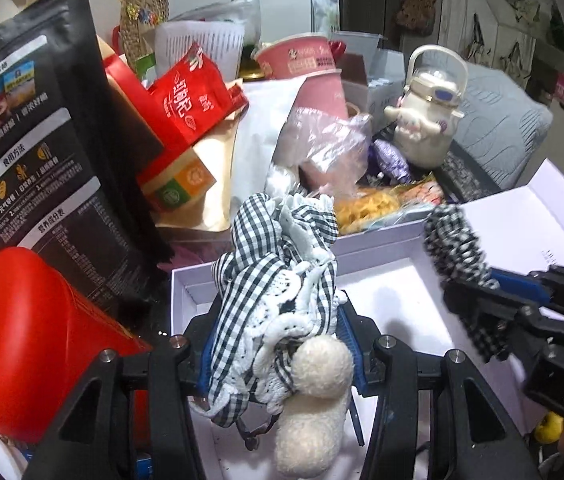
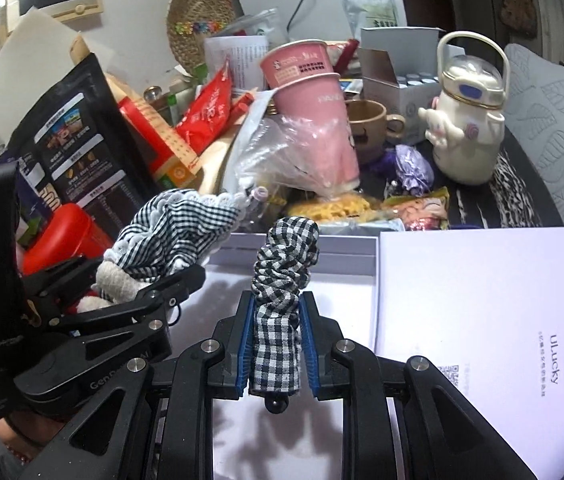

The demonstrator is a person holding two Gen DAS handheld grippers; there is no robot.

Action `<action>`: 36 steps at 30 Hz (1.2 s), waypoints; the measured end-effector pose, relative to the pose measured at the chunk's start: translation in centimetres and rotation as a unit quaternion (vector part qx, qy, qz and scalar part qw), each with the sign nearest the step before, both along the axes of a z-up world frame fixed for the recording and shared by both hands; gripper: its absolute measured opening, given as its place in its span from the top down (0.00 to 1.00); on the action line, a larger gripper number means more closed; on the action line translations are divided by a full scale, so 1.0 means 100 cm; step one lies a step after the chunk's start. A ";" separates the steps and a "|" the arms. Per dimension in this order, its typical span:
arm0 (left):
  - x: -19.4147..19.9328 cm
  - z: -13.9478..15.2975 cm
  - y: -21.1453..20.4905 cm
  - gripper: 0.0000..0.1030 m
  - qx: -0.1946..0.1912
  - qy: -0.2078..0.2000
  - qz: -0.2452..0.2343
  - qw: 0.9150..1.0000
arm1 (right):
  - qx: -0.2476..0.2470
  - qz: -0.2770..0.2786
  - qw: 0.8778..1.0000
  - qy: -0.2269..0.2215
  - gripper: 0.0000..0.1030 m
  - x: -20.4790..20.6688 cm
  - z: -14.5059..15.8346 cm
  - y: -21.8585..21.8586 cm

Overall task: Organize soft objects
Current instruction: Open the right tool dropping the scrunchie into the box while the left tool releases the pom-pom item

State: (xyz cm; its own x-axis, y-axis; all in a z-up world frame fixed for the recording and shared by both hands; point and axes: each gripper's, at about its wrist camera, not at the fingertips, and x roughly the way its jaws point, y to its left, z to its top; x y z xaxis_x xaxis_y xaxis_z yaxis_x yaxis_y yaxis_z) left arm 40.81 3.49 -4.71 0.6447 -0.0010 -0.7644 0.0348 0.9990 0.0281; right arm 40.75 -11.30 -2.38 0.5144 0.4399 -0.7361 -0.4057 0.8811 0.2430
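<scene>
The left tool [image 1: 277,344] is clenched on a bundle of black-and-white gingham cloth with white lace trim and a cream fuzzy plush piece [image 1: 282,312], held above the near left part of the open white cardboard box [image 1: 394,280]. To its right, the right tool [image 2: 275,340] is clamped on a black-and-white gingham scrunchie [image 2: 282,280] standing upright between its blue pads [image 2: 241,344], also over the box. Beyond the box's far edge the tabletop is crowded with a pink paper cup [image 2: 314,92] and a cream character-shaped kettle [image 2: 466,128].

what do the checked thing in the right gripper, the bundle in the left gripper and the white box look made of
Checked scrunchie in the right gripper: woven gingham cloth, matte, gathered into ruffles.
Gingham bundle in the left gripper: the same sort of cloth with white lace trim; its cream plush ball looks fuzzy, like fleece.
White box: probably smooth matte cardboard, with stiff straight walls.
</scene>
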 end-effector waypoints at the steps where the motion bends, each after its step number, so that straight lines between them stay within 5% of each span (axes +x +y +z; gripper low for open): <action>1: 0.002 -0.002 0.000 0.51 0.000 0.004 0.001 1.000 | 0.000 -0.002 1.000 0.002 0.78 0.000 -0.001 -0.001; 6: 0.010 -0.014 0.000 0.48 0.006 0.042 0.010 0.999 | 0.000 -0.005 1.000 0.011 0.77 0.003 -0.005 -0.001; 12: 0.015 -0.022 -0.002 0.45 0.007 0.067 0.015 0.998 | -0.005 -0.013 1.000 0.026 0.57 0.007 -0.011 -0.003; 15: 0.015 -0.025 -0.004 0.43 0.010 0.075 0.013 0.997 | -0.001 -0.012 1.000 0.027 0.54 0.005 -0.011 -0.005; 27: 0.006 -0.007 -0.004 0.43 0.026 0.044 0.016 0.999 | -0.007 -0.027 0.999 0.022 0.54 0.002 -0.004 -0.014; 36: -0.011 0.022 0.001 0.43 0.009 0.009 0.015 1.000 | -0.003 -0.034 0.999 -0.016 0.45 -0.014 0.021 -0.021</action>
State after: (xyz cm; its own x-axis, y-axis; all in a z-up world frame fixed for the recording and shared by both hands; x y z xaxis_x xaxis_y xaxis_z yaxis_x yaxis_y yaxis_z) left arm 39.73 3.58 -2.54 0.6302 0.0315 -0.7758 0.0064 0.9989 0.0457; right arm 39.36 -13.39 -0.26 0.5659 0.3984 -0.7218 -0.3530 0.9083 0.2247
